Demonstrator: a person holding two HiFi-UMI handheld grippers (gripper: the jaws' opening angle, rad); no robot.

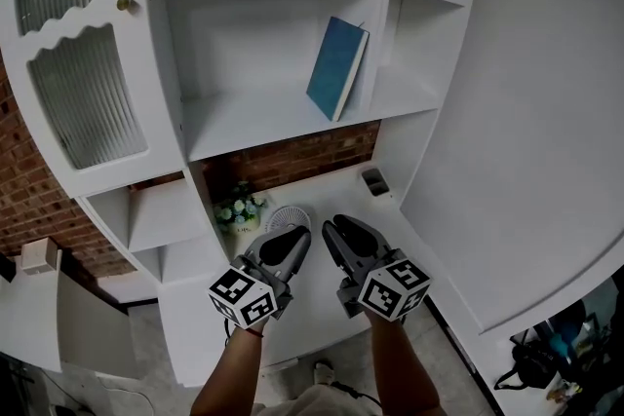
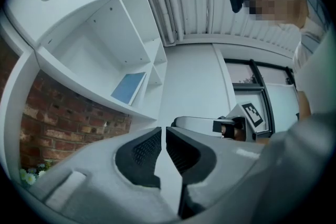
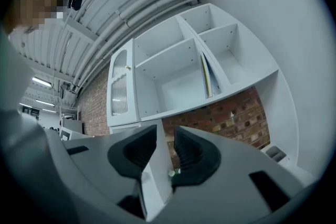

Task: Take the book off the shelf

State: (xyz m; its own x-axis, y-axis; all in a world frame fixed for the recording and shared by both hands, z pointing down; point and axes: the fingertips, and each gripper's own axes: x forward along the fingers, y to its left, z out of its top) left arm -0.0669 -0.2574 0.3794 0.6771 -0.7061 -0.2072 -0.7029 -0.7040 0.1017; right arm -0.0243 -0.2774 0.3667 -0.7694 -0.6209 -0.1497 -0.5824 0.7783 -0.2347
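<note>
- Blue book [image 1: 336, 68] leans tilted against the shelf [image 1: 253, 124] wall at twelve o'clock; left claw [image 1: 295, 232] and right claw [image 1: 331, 225] are well apart from it.
- Left gripper view: the left claw [image 2: 163, 131] is nearly pressed together and empty, with the book [image 2: 128, 87] at eleven o'clock.
- Right gripper view: the right claw [image 3: 165, 131] is spread and empty, likely readied for the book [image 3: 206, 75] at one o'clock.

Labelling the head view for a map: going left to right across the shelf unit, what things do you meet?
ribbed glass door → brass knob → flowers → small fan → blue book
</note>
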